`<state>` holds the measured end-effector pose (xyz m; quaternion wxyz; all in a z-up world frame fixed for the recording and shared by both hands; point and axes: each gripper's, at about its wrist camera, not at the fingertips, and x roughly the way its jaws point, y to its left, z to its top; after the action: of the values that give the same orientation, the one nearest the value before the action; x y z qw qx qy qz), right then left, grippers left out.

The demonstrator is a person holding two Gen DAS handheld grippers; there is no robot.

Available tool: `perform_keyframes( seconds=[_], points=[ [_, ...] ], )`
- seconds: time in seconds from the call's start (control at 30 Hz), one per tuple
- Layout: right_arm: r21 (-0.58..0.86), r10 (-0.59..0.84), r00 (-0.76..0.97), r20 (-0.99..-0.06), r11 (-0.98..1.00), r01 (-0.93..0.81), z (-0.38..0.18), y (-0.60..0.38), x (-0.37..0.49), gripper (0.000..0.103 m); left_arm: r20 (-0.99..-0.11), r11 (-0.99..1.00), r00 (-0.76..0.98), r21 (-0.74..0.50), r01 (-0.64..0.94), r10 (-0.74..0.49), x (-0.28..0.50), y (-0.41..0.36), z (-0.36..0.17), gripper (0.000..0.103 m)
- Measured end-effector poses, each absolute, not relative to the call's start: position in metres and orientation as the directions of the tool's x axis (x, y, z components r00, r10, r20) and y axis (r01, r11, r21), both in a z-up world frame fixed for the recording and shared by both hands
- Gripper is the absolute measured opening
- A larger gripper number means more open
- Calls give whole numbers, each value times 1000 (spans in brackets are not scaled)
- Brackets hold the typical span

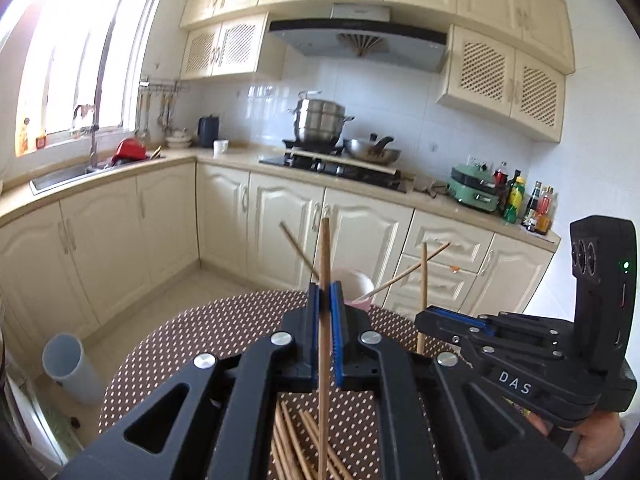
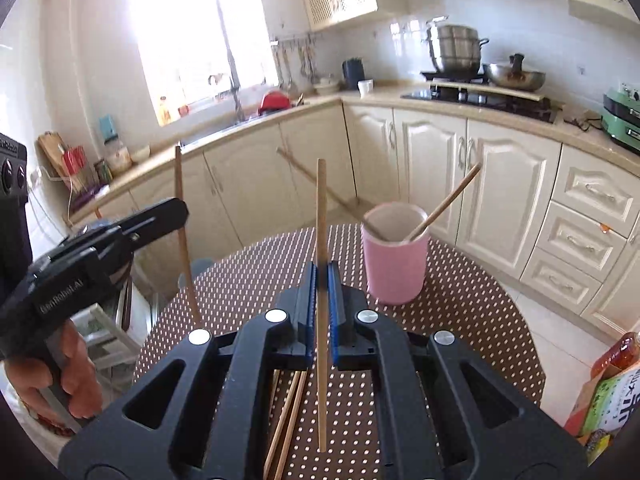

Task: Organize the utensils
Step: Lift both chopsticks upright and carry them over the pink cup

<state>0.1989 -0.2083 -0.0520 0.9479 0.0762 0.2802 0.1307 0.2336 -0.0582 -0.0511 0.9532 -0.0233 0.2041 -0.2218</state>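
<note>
The left fingers [image 1: 325, 294] are pinched narrow on one chopstick [image 1: 325, 264], which stands nearly upright through them, its top well above the pads and its lower end hanging over the loose pile [image 1: 296, 440] on the worktop [image 1: 168, 344]. The right fingers [image 2: 321, 276] grip a second stick [image 2: 321, 216] the same way, long axis close to vertical. From the right fingers the pink cup [image 2: 396, 264] lies ahead and to the right, near them, with nothing between; it stands upright on the dotted worktop [image 2: 480, 304] and already holds two sticks [image 2: 448, 204] leaning outward to opposite sides. From the left fingers the cup [image 1: 356, 280] is straight ahead but mostly hidden behind them, only its rim showing. The right gripper [image 1: 452, 316] sits just beside the left one, to its right. My judgement: the right hand is better placed to drop its stick first, since its stick is already upright and the cup's mouth is open between the two leaning sticks.
</note>
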Motion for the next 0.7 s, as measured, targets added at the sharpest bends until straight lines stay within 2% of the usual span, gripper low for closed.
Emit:
perform_keyframes(
  seconds=[0.33, 0.7],
  points=[
    [233, 218, 915, -341, 962, -142, -20, -235, 199, 6, -215, 884, 858, -132, 449, -467, 256, -108, -21, 6],
    [234, 119, 980, -161, 969, -79, 1, -259, 230, 6, -75, 905, 907, -136, 403, -415, 306, -144, 0, 6]
  ],
)
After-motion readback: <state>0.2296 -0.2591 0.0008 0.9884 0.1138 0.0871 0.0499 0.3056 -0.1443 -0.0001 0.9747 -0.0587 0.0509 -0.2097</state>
